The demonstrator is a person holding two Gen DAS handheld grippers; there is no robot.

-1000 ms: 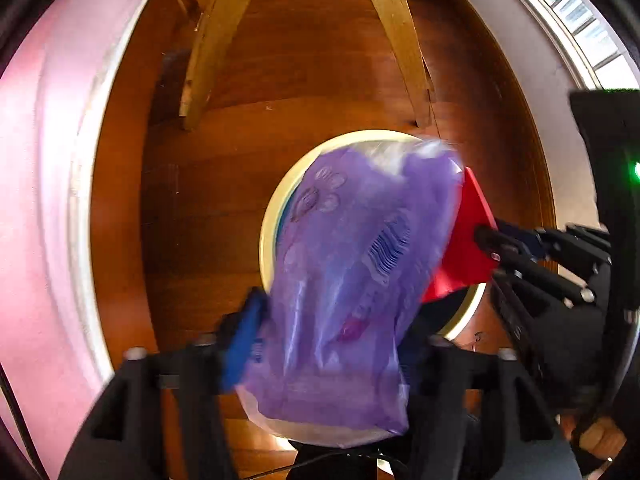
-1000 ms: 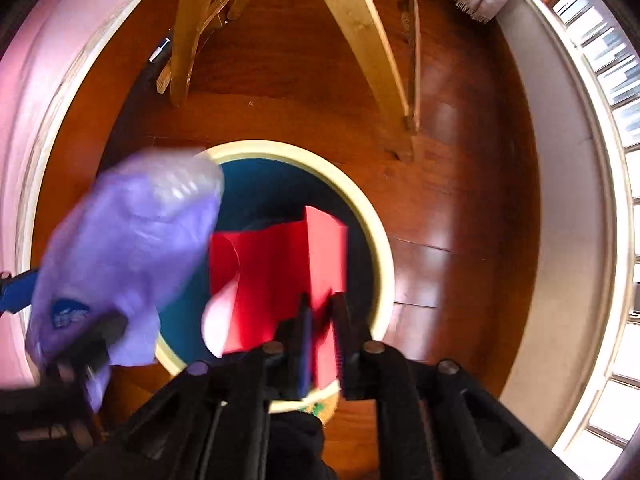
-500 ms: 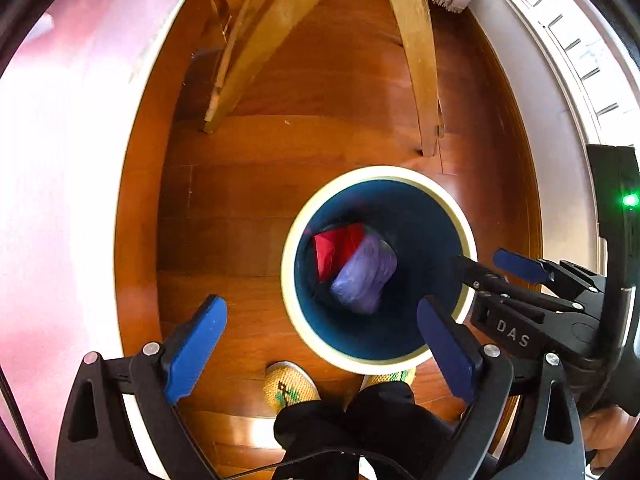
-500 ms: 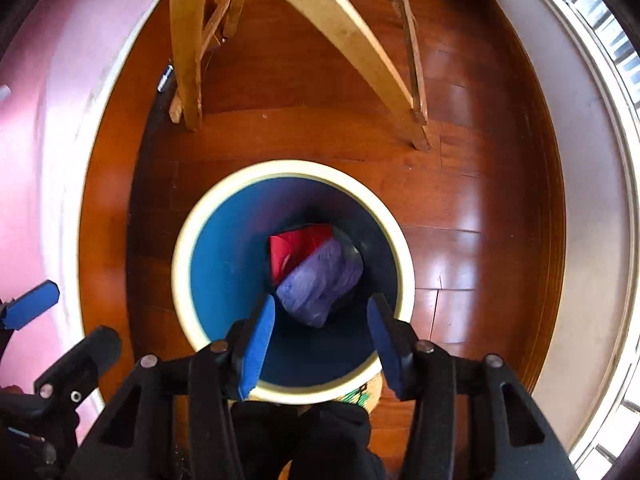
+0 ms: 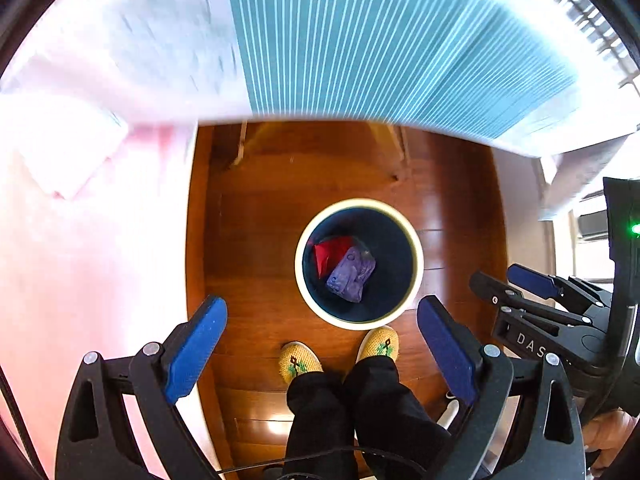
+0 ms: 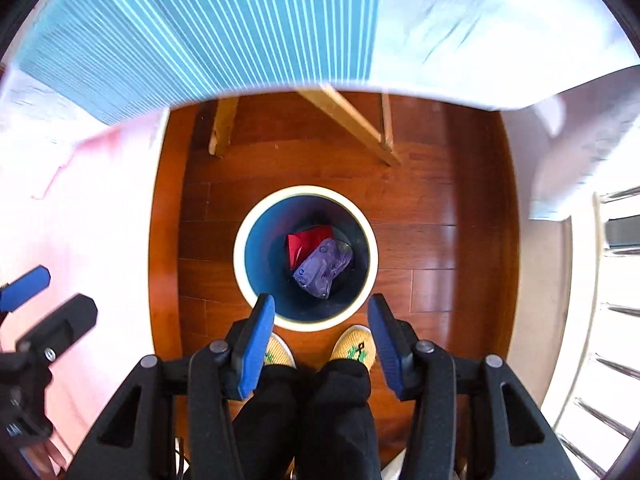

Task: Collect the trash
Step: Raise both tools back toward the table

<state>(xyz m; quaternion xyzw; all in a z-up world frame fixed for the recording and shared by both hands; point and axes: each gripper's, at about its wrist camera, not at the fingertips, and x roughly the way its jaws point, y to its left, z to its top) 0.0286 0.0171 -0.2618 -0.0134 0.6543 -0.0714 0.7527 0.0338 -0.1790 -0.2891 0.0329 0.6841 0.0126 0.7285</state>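
A round bin [image 5: 418, 256] [image 6: 240, 256] with a cream rim and blue inside stands on the wooden floor far below both grippers. At its bottom lie a purple plastic bag [image 5: 352, 276] [image 6: 320, 272] and a red wrapper [image 5: 330, 252] [image 6: 306, 242]. My left gripper [image 5: 320, 312] is open wide with nothing between its blue pads. My right gripper [image 6: 322, 304] is open about half as wide and also holds nothing. Each gripper shows at the edge of the other's view, the right gripper [image 5: 504, 280] at the right and the left gripper [image 6: 52, 300] at the left.
A table edge with a teal striped cloth [image 5: 380, 40] [image 6: 200, 32] fills the top of both views, blurred. Wooden legs [image 6: 352, 120] stand behind the bin. The person's feet in yellow slippers [image 5: 300, 360] [image 6: 356, 348] are just in front of it. White bars [image 6: 616, 312] stand at the right.
Both grippers opened and let the purple bag and the red wrapper fall into the bin. Both then rose high, so the bin looks smaller and the table edge has come into view.
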